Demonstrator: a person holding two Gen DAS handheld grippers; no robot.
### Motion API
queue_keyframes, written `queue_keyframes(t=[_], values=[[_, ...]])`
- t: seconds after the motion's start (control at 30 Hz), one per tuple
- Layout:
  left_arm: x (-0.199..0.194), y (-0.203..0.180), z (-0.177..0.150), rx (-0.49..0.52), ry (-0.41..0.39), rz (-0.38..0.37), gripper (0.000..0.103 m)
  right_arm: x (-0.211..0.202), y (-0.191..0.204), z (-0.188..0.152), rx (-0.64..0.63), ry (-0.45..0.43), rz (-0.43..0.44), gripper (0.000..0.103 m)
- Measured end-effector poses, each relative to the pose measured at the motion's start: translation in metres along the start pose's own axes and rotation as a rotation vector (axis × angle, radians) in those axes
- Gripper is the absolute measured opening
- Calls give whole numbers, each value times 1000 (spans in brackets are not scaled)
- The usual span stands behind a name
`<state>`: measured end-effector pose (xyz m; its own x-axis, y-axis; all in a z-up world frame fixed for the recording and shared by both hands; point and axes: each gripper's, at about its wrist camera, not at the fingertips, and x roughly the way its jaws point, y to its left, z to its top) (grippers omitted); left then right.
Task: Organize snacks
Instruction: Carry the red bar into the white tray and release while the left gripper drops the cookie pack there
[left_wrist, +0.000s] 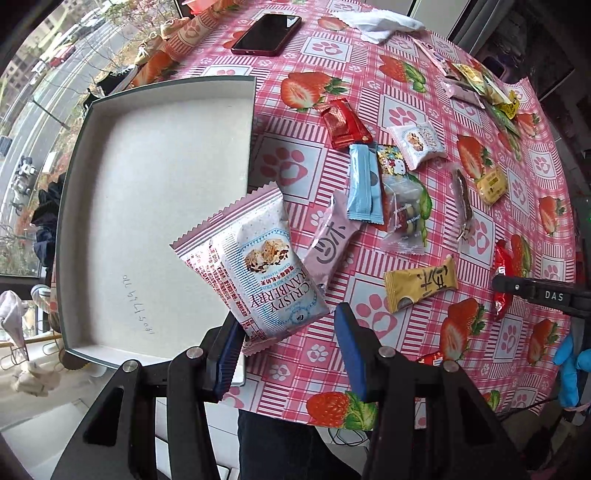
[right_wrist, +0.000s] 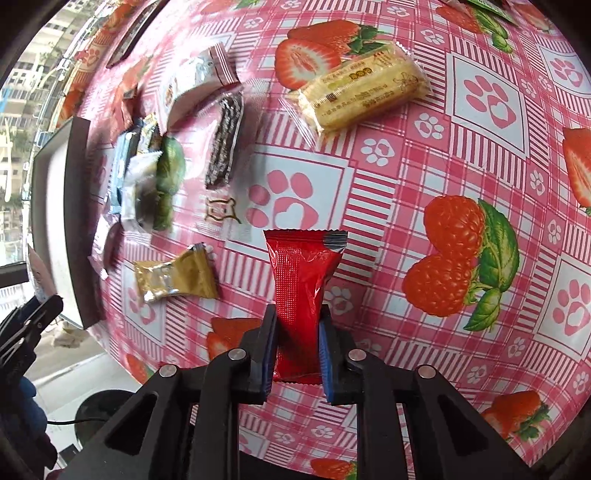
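In the left wrist view my left gripper (left_wrist: 286, 343) stands wide open. A pink-and-white cranberry snack packet (left_wrist: 255, 266) touches only its left finger and lies tilted over the right edge of the grey box lid (left_wrist: 147, 192). My right gripper (right_wrist: 297, 345) is shut on a red snack packet (right_wrist: 301, 291) and holds it above the tablecloth. The red packet also shows in the left wrist view (left_wrist: 503, 271). Several loose snacks lie on the table, among them a yellow packet (left_wrist: 421, 284), a blue one (left_wrist: 364, 184) and a red one (left_wrist: 345, 123).
A dark phone (left_wrist: 266, 34) and a white tissue (left_wrist: 380, 24) lie at the table's far end. A yellow cake packet (right_wrist: 364, 90), a dark bar (right_wrist: 225, 142) and a gold packet (right_wrist: 175, 278) lie ahead of my right gripper. The table edge runs close below both grippers.
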<state>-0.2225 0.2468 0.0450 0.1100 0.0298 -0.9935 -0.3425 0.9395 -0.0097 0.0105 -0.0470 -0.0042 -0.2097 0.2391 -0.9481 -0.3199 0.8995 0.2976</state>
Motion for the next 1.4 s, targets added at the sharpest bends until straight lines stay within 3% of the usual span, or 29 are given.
queue_keyframes(t=[0.23, 0.47, 0.63, 0.77, 0.93, 1.0, 1.13, 1.17, 1.23, 1.27, 1.3, 1.4], values=[[-6, 66, 15, 38, -36, 13, 53, -3, 104, 19, 13, -57, 117, 21], [15, 131, 30, 51, -11, 5, 53, 43, 274, 32, -96, -58, 211, 21], [37, 151, 37, 53, 37, -23, 53, 81, 352, 55, -162, 3, 184, 21], [51, 147, 43, 103, 64, -50, 53, 109, 355, 58, -112, 43, 76, 21], [70, 145, 55, 172, 93, -24, 54, 126, 338, 54, 6, 57, -8, 21], [74, 152, 62, 176, 90, -38, 56, 126, 341, 52, 26, 55, -10, 21], [67, 150, 74, 270, 46, 9, 58, 115, 359, 45, 1, 21, 35, 21], [64, 150, 77, 277, 39, -5, 59, 115, 366, 43, -8, 26, 34, 24], [51, 148, 78, 298, 1, -20, 75, 108, 379, 37, -21, 15, 12, 50], [43, 146, 78, 313, -19, -19, 78, 99, 377, 33, -23, -10, -12, 87], [37, 144, 77, 326, -31, -22, 80, 90, 377, 28, -24, -51, -41, 100], [22, 133, 73, 366, -33, -83, 80, 69, 373, 13, -14, -109, -75, 100]])
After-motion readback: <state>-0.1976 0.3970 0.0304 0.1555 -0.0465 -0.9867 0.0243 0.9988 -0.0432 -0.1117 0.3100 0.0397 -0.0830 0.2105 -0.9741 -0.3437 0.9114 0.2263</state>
